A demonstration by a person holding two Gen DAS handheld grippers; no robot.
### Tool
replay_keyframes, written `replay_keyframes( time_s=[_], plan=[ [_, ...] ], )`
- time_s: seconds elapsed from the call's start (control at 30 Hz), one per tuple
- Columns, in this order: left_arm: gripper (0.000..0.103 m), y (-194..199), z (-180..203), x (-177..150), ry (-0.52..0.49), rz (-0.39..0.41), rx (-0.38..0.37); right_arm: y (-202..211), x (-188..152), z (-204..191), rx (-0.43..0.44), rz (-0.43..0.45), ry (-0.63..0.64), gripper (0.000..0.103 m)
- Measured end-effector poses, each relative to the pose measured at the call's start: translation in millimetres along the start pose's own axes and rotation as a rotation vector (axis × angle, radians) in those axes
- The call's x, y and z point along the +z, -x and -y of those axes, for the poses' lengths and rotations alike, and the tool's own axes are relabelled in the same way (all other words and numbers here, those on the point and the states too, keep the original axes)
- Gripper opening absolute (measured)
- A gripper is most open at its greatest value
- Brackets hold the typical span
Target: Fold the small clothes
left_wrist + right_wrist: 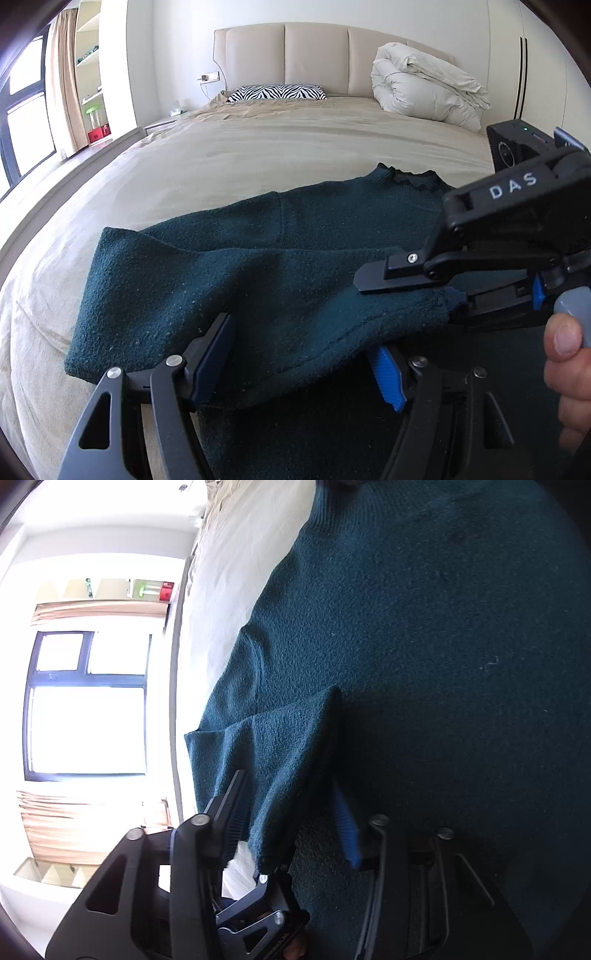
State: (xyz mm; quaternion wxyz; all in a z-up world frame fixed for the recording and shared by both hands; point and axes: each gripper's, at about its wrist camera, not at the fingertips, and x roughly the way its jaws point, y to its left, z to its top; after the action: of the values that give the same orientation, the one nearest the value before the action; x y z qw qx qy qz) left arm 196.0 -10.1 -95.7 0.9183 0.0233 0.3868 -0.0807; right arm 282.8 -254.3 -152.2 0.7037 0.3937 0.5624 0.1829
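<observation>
Left gripper [301, 363], frame bottom: jaws wide, sleeve fabric between pads, no grip evident. Right gripper [448, 295], mid-right: closed on sleeve cuff [441, 304]. Dark green sweater [332, 221] spread on bed [221, 158], centre frame. Risk: cuff slipping out mid-fold, skewing crease. Hidden: far sleeve, hem. Top: duvet [424, 81].

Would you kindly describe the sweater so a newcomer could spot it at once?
Start at the wide beige bed with its padded headboard. The sweater lies near the foot, far from the zebra pillow and white duvet. It is the only dark teal knit, its sleeve pinched by the right gripper.
</observation>
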Motion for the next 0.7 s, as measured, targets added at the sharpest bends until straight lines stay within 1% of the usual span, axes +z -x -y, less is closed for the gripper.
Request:
replay_keyframes(
  time_s=[0.07,0.17,0.27,0.37,0.43,0.5,0.53,0.6,0.63,0.67,0.7],
  plan=[
    [0.073,8.7,-10.5,-1.1,0.049,-0.005,-0.050,1.7,1.7,-7.6,-0.050,0.025,0.051,0.008],
    [0.073,27.4,-34.1,-5.6,0.150,0.013,-0.120,26.5,5.5,-15.8,-0.077,0.112,0.100,0.008],
    [0.073,39.3,-63.9,-8.4,0.266,0.009,-0.151,65.9,13.4,-13.4,-0.141,0.205,0.125,0.008],
    [0.072,45.4,-92.4,-9.2,0.351,0.013,-0.161,102.4,21.1,-0.7,-0.185,0.269,0.118,0.008],
    [0.068,44.2,-109.9,-9.6,0.392,0.014,-0.168,122.0,23.9,11.5,-0.211,0.301,0.101,0.008],
    [0.061,41.3,-123.5,-6.9,0.421,0.010,-0.168,137.0,24.9,26.8,-0.233,0.319,0.076,0.008],
    [0.058,40.1,-128.9,-5.6,0.430,0.010,-0.169,150.4,22.0,38.3,-0.252,0.329,0.066,0.007],
    [0.048,36.9,-135.0,-0.7,0.442,0.012,-0.180,158.5,22.0,54.5,-0.270,0.343,0.038,0.008],
    [0.045,35.2,-137.7,2.3,0.444,0.012,-0.187,162.8,21.2,64.4,-0.270,0.350,0.016,0.008],
    [0.039,33.4,-138.1,6.0,0.440,0.012,-0.192,164.9,20.5,71.3,-0.273,0.356,0.000,0.007],
    [0.035,32.0,-138.9,8.8,0.433,0.015,-0.198,165.2,20.8,77.8,-0.279,0.359,-0.016,0.007]
  ],
)
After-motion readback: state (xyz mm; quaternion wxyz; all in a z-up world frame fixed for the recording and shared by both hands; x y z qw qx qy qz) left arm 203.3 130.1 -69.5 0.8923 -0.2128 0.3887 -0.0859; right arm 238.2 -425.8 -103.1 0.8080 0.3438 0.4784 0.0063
